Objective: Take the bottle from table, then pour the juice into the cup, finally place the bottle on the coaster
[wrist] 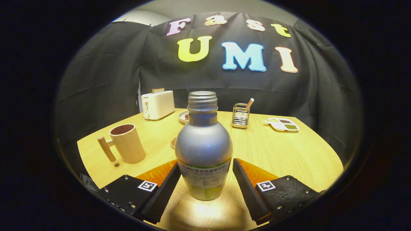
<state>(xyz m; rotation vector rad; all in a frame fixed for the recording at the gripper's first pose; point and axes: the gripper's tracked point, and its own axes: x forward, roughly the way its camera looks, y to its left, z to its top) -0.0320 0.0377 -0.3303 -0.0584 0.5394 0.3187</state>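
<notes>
A grey bottle (203,150) with a pale label and no cap stands upright on the wooden table (289,154), between the fingers of my gripper (205,165). The fingertips (239,170) flank the bottle's widest part very closely; a thin sliver of table shows on the right side, so the gripper reads as open. A beige cup (127,143) with a wooden handle stands to the left, beyond the left finger. The edge of a round coaster (173,142) peeks out just behind the bottle's left side; the rest is hidden by the bottle.
At the back of the table stand a white toaster (158,104), a small plate (183,116) partly behind the bottle, a wire holder (241,115) with a stick in it, and a white snack tray (282,124). Bare tabletop lies to the right.
</notes>
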